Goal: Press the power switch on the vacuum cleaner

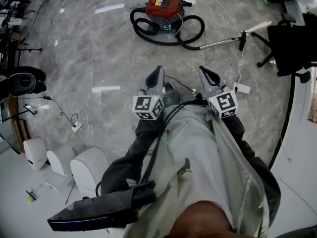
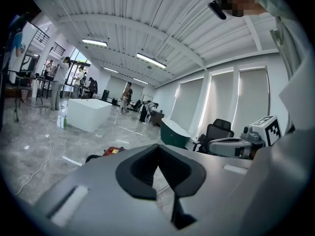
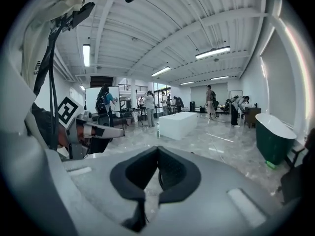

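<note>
The red vacuum cleaner point(image 1: 163, 7) stands on the grey marble floor far ahead, with its black hose point(image 1: 190, 33) looped around it and a metal wand point(image 1: 220, 42) running to the right. Both grippers are held in front of the person's body, well short of it. My left gripper point(image 1: 159, 70) and right gripper point(image 1: 204, 70) point toward the vacuum, side by side. In the left gripper view the jaws point(image 2: 157, 147) meet at the tips with nothing between them, and a bit of the red vacuum point(image 2: 113, 151) shows beyond. The right gripper's jaws point(image 3: 157, 149) also meet, holding nothing.
Thin cables point(image 1: 90, 58) trail over the floor at left, and a white power strip point(image 1: 242, 88) lies at right. White rounded units point(image 1: 89, 167) stand at lower left. A black office chair point(image 1: 292, 41) is at upper right. A green tub point(image 3: 273, 136) and people stand far off.
</note>
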`<state>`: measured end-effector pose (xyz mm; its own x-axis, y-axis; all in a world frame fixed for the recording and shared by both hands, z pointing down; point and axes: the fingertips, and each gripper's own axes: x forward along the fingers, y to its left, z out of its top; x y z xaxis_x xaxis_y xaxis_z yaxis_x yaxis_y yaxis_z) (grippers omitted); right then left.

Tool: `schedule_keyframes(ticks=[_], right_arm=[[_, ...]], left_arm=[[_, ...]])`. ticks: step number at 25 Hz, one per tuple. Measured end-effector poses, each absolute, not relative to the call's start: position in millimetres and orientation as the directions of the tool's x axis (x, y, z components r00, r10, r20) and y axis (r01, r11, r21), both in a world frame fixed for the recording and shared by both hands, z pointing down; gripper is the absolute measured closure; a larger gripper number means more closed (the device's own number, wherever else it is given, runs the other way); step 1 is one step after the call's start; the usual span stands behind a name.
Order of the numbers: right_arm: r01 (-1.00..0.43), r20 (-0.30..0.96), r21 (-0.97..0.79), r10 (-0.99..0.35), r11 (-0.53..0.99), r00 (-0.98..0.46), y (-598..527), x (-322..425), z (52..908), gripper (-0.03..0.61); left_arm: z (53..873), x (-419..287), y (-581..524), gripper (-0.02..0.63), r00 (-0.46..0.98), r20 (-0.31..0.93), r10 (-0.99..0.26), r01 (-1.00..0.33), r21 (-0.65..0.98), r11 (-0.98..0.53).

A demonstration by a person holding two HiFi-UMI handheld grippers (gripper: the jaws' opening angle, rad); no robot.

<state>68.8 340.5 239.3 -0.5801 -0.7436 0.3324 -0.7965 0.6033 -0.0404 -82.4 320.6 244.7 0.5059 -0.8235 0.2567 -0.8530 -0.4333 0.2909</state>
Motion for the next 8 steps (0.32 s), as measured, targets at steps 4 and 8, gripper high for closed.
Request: schedule_keyframes(ticks=[4,8], right_arm=[[-0.782,0.332,-0.037,-0.730,0.622,-0.597,354.0,77.7,237.4,0.577],[-0.767,0.339,-0.035,-0.714,0.641,-0.612,369.7,88.6,238.9,0.577]], left_arm=[[247.7,-71.1,335.8,0.609,0.483,0.264,-0.835,-0.865,0.293,-0.408],[253.4,-54.4,348.0,0.609,0.474,0.269,-0.839,-0.869,0.297,-0.396]])
